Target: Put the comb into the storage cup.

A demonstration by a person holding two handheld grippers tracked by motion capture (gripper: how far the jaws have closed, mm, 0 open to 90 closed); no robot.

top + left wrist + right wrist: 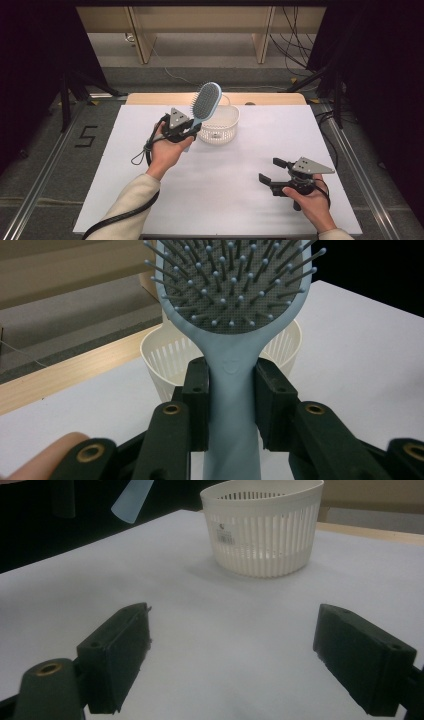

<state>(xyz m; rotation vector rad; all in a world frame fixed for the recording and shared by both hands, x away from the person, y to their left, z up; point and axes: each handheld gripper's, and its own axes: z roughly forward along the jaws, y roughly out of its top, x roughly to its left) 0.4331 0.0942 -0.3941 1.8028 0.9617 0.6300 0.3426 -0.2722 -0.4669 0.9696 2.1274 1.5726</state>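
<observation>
A light blue hairbrush with a grey bristle pad is held up in the air, head upward, over the left rim of a white slatted basket. My left gripper is shut on the brush's handle, with both black pads pressed against its sides. In the left gripper view the basket stands just behind the brush. My right gripper rests low at the front right of the table, jaws wide apart with nothing between them. It faces the basket.
A white sheet covers the table, which has a wooden far edge. Dark stands and cables sit on the floor at both sides and behind. The tip of the brush handle hangs at the top left of the right gripper view.
</observation>
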